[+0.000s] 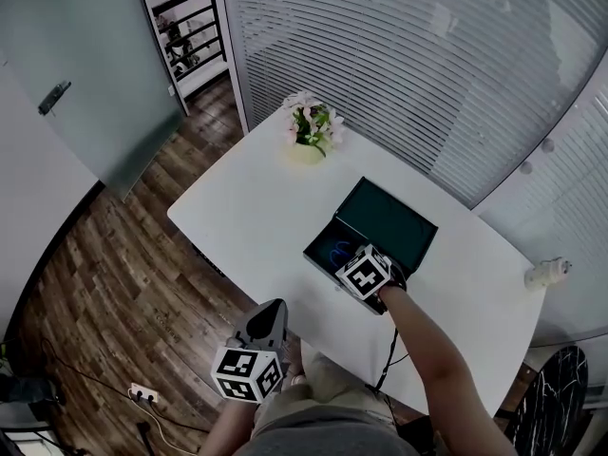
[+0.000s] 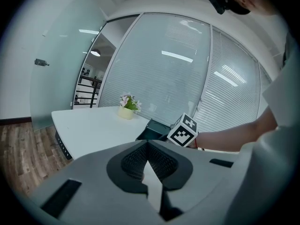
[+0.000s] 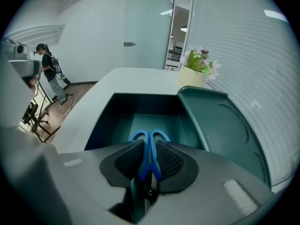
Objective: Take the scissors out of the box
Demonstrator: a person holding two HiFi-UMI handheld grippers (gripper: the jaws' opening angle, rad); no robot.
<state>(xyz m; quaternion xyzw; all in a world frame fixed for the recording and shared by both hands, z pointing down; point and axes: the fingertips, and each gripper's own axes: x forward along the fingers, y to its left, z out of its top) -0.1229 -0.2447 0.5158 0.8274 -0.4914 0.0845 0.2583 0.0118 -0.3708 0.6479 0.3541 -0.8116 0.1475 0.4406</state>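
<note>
On the white table [image 1: 242, 221] stands a dark green box [image 1: 323, 245], its lid [image 1: 388, 218] folded back to the right. Blue-handled scissors [image 3: 151, 154] stand in the box [image 3: 140, 104], handle loops toward the far wall. My right gripper [image 3: 149, 145] reaches down into the box, and its pads press on the blue handles from both sides. In the head view its marker cube [image 1: 366, 274] covers the jaws, with a bit of blue scissors [image 1: 332, 251] beside it. My left gripper [image 1: 269, 313] hovers off the table's near edge, shut and empty [image 2: 147, 144].
A pot of pink flowers [image 1: 309, 136] sits at the table's far corner. A small white object [image 1: 546, 272] lies at the right end. Slatted glass walls run behind the table. A person [image 3: 47, 71] stands far off on the wooden floor.
</note>
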